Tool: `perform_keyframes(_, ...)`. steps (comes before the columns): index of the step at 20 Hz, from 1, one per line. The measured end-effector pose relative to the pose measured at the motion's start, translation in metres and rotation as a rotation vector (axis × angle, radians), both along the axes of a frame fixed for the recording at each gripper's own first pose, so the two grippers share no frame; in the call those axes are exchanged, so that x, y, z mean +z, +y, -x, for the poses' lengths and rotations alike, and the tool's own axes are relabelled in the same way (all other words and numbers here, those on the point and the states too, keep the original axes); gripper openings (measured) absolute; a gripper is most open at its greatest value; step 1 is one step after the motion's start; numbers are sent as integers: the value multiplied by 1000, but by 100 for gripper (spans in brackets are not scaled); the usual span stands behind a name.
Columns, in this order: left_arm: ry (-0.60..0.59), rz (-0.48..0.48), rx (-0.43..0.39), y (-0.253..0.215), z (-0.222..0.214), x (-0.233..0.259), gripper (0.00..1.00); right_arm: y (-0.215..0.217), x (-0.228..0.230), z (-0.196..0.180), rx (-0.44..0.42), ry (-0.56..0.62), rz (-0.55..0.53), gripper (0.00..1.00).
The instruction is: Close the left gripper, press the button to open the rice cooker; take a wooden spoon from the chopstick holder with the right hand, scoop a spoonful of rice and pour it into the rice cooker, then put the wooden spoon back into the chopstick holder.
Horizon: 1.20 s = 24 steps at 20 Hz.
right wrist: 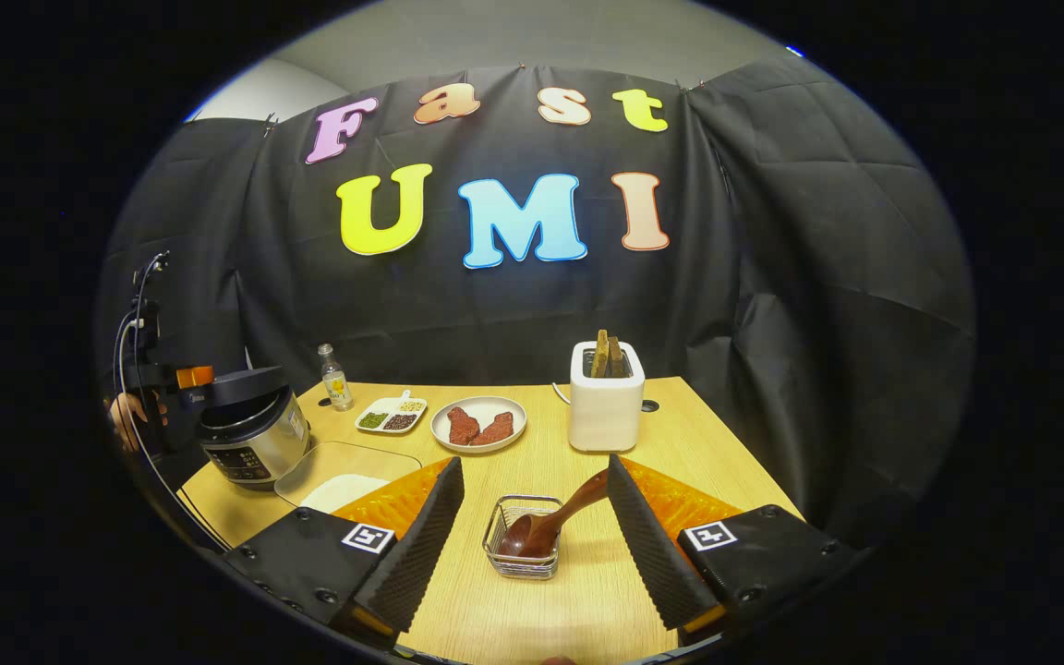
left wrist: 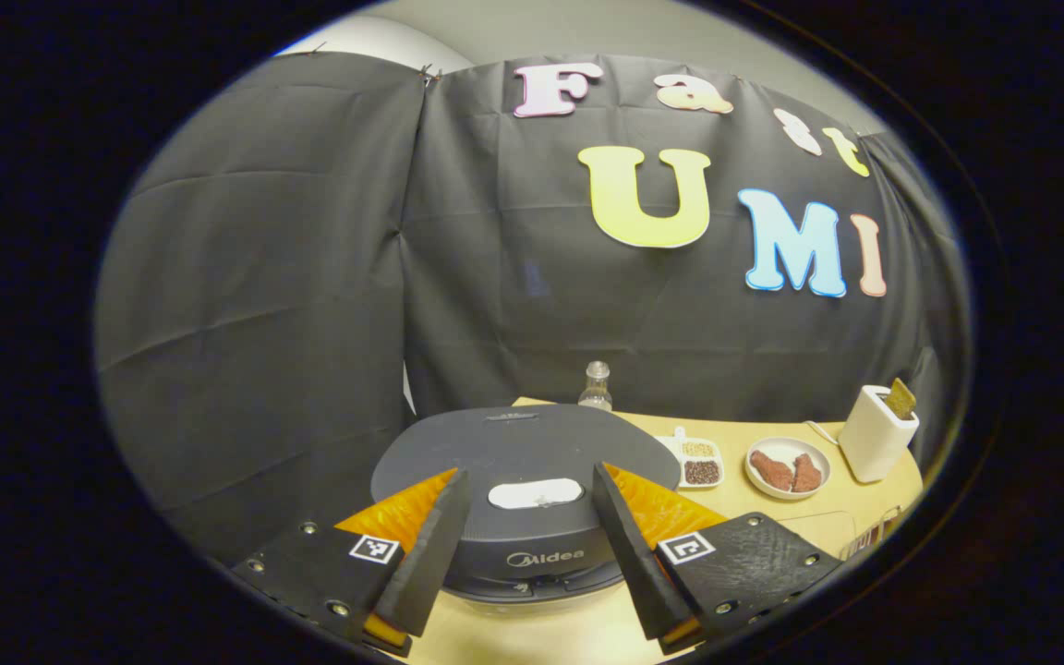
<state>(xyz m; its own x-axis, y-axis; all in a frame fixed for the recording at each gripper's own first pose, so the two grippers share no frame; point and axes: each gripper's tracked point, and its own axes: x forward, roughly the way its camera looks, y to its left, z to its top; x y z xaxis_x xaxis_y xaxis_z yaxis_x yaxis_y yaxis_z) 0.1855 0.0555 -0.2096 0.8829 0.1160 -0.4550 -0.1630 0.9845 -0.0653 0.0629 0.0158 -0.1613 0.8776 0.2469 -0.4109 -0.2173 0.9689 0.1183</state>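
Observation:
In the left gripper view my left gripper (left wrist: 530, 473) is open, its fingers straddling the front of the dark grey rice cooker (left wrist: 513, 443). The lid is down, and its white button (left wrist: 535, 493) lies between the fingers. In the right gripper view my right gripper (right wrist: 534, 466) is open above the table. A wire chopstick holder (right wrist: 521, 557) stands between its fingers and a little beyond. The wooden spoon (right wrist: 558, 515) in it leans right, near the right finger. The rice cooker (right wrist: 250, 429) stands far left, with the left gripper (right wrist: 163, 374) and a hand behind it.
A glass container of white rice (right wrist: 347, 482) sits in front of the cooker. Farther back are a plate of meat (right wrist: 478, 425), a small divided dish (right wrist: 392, 417), a bottle (right wrist: 335, 377) and a white toaster (right wrist: 606, 406). The table edge (right wrist: 218, 517) runs near left.

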Motion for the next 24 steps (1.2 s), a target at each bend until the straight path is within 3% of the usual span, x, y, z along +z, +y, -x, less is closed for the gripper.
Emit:
perform_keyframes(3,21,3,-5,-3,3,-12,87,1,-2,0,0,5,1,98)
perform_keyframes(4,28,3,-7,-4,5,-16,84,3,-2,0,1,7,1,93)
perform_keyframes(5,36,3,-9,-5,6,-20,84,4,-1,0,2,6,3,98)
perform_keyframes(9,63,5,-12,-7,10,-34,89,8,-2,0,7,5,13,98)
perform_keyframes(11,74,1,-15,-10,14,-41,84,8,-1,0,9,3,18,98)
perform_keyframes(22,1,-25,-10,-12,25,-50,90,16,-9,-1,4,21,33,98)
perform_keyframes(24,-35,7,-8,-12,29,-48,89,20,-9,-1,11,22,39,98)
